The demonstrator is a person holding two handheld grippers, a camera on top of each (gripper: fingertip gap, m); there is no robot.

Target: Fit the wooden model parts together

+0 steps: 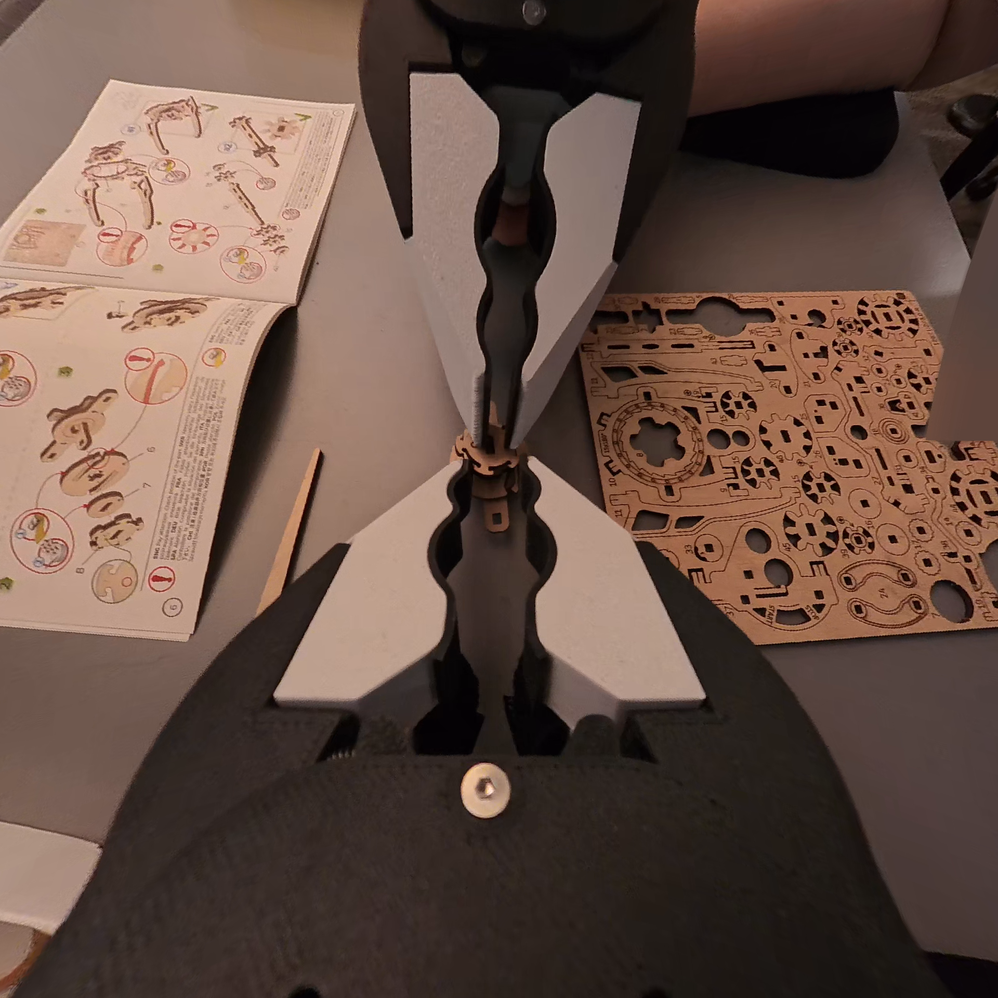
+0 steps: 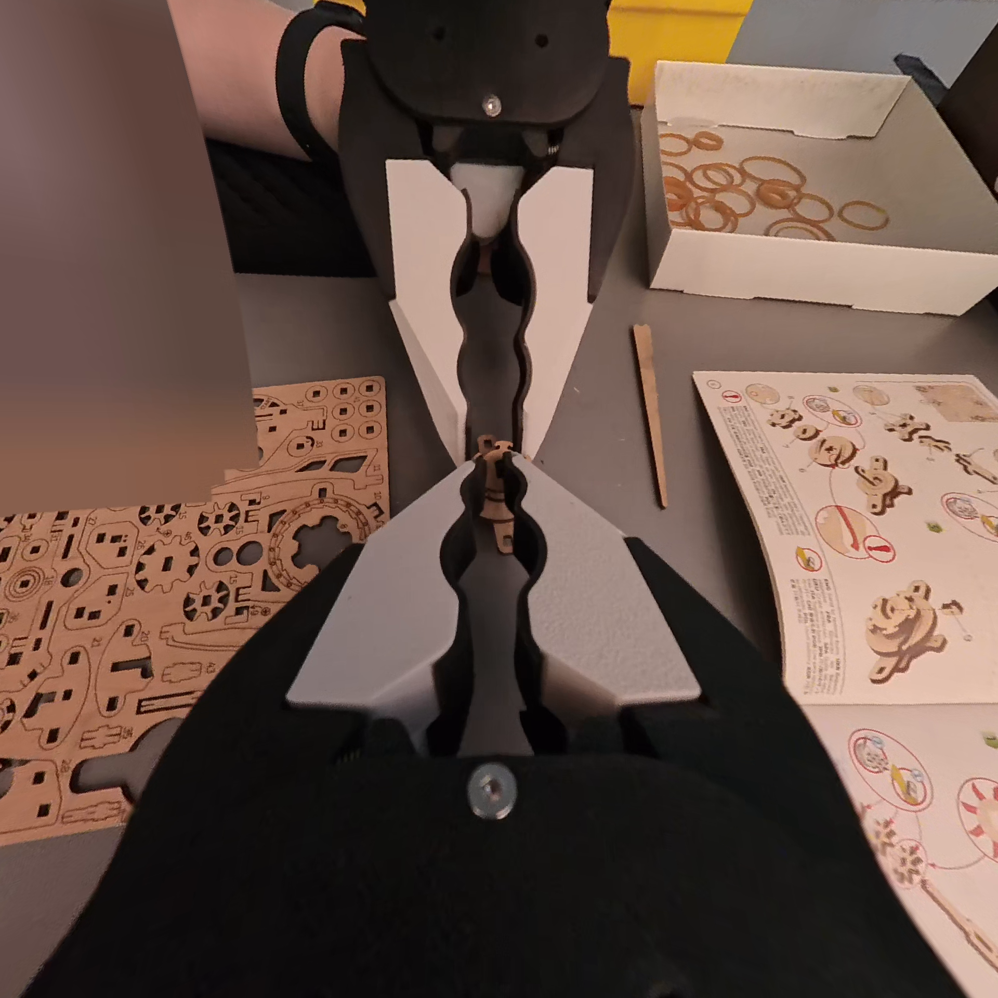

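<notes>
A small wooden shaft-and-gear assembly (image 1: 496, 516) hangs above the grey table between my two grippers, which meet tip to tip. My left gripper (image 1: 489, 472) is shut on one end of it, the tabbed shaft end lying between its grey fingers. A cluster of small gears (image 1: 483, 458) sits at the tips. My right gripper (image 1: 494, 432) comes in from the far side and pinches the other end. In the right wrist view my right gripper (image 2: 494, 462) is shut on the assembly (image 2: 498, 513), with the left gripper (image 2: 492, 435) opposite.
A laser-cut plywood parts sheet (image 1: 783, 459) (image 2: 135, 594) lies on the table. An open instruction booklet (image 1: 135, 324) (image 2: 864, 540) and a thin wooden stick (image 1: 291, 529) (image 2: 651, 416) lie on the other side. A white box (image 2: 702, 259) holds rubber bands (image 2: 756, 194). My left and right fingertips are right by each other. From either gripper's tips it is about 7 centimeters to the thin wooden stick (image 1: 291, 529). The right camera catches it too, in the right wrist view (image 2: 656, 438).
</notes>
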